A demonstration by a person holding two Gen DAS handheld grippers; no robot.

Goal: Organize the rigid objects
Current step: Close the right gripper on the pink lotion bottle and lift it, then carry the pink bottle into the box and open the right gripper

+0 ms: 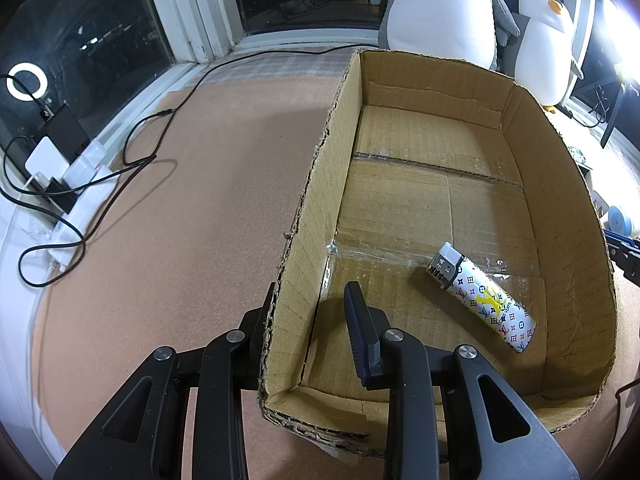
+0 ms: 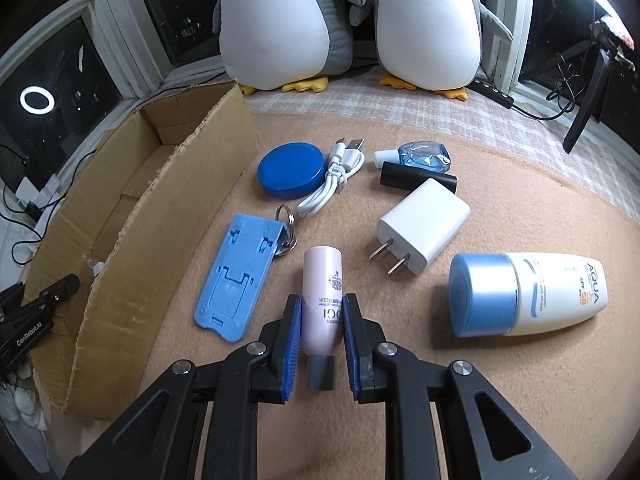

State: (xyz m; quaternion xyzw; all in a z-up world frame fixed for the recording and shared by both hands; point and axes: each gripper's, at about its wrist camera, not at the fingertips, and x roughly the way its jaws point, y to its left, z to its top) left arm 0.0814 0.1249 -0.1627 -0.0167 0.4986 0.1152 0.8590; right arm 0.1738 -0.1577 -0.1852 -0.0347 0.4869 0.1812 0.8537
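A cardboard box [image 1: 560, 184] lies open with a patterned lighter [image 1: 482, 298] on its floor. My left gripper [image 1: 310, 312] straddles the box's near left wall, one finger outside and one inside, jaws apart around the wall; whether they press it is unclear. In the right wrist view my right gripper [image 2: 320, 316] has its blue pads on both sides of a pink tube [image 2: 322, 300] with a grey cap, lying on the tan mat. The box [image 2: 168, 216] stands to its left, with the left gripper [image 2: 40, 312] at its near end.
On the mat lie a blue phone stand [image 2: 236, 276], key ring [image 2: 286, 226], blue round lid [image 2: 291, 170], white cable [image 2: 336, 176], white charger [image 2: 420, 226], black tube [image 2: 416, 176], eye-drop bottle [image 2: 420, 154] and sunscreen bottle [image 2: 528, 294]. Plush penguins [image 2: 428, 28] sit behind.
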